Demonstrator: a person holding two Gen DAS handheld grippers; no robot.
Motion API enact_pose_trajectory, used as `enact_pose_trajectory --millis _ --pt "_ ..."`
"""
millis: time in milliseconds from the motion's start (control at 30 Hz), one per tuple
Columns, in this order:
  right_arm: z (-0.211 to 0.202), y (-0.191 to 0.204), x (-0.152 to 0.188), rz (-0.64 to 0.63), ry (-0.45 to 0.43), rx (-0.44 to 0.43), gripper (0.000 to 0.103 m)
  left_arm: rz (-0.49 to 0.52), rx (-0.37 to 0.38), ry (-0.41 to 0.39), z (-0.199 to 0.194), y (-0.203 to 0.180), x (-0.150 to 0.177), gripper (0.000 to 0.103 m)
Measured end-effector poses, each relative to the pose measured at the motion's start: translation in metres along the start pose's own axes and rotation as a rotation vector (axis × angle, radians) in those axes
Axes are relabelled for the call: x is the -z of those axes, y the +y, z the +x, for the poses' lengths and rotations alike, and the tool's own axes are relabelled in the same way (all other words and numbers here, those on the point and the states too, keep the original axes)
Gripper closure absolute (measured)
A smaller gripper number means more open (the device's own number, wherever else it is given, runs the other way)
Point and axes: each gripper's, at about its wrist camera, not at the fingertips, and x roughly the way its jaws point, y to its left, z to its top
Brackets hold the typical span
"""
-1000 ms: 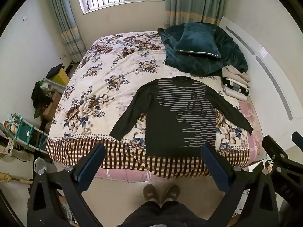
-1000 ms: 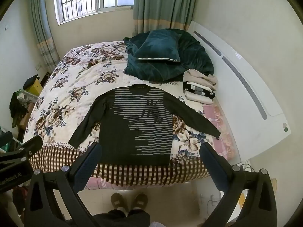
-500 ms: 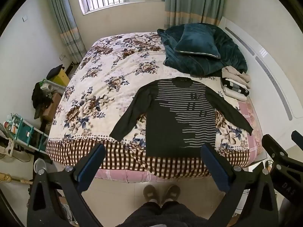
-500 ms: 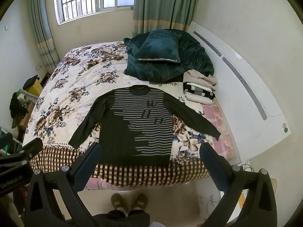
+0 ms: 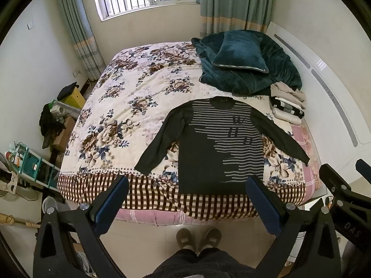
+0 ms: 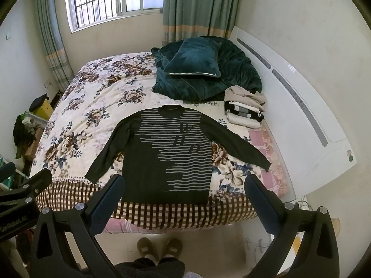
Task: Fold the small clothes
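A dark long-sleeved sweater (image 5: 208,148) with grey stripes lies flat, face up, on the near part of the bed, sleeves spread out. It also shows in the right wrist view (image 6: 162,157). My left gripper (image 5: 187,199) is open and empty, held high above the floor in front of the bed's near edge. My right gripper (image 6: 185,199) is open and empty at the same height, to the right of the left one.
The bed (image 5: 129,120) has a floral cover. A teal blanket with a pillow (image 5: 241,55) lies at its far right. A stack of folded clothes (image 5: 287,106) sits right of the sweater by the white headboard (image 5: 329,106). Boxes and clutter (image 5: 58,115) stand left of the bed.
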Motion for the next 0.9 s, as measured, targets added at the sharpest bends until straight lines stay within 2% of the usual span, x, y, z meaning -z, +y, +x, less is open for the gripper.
enact_pose_trajectory --millis 900 --pt "-0.01 0.006 -0.009 -0.001 -0.005 -0.003 0.0 -0.023 -0.017 -0.023 -0.008 0.004 0.0 0.0"
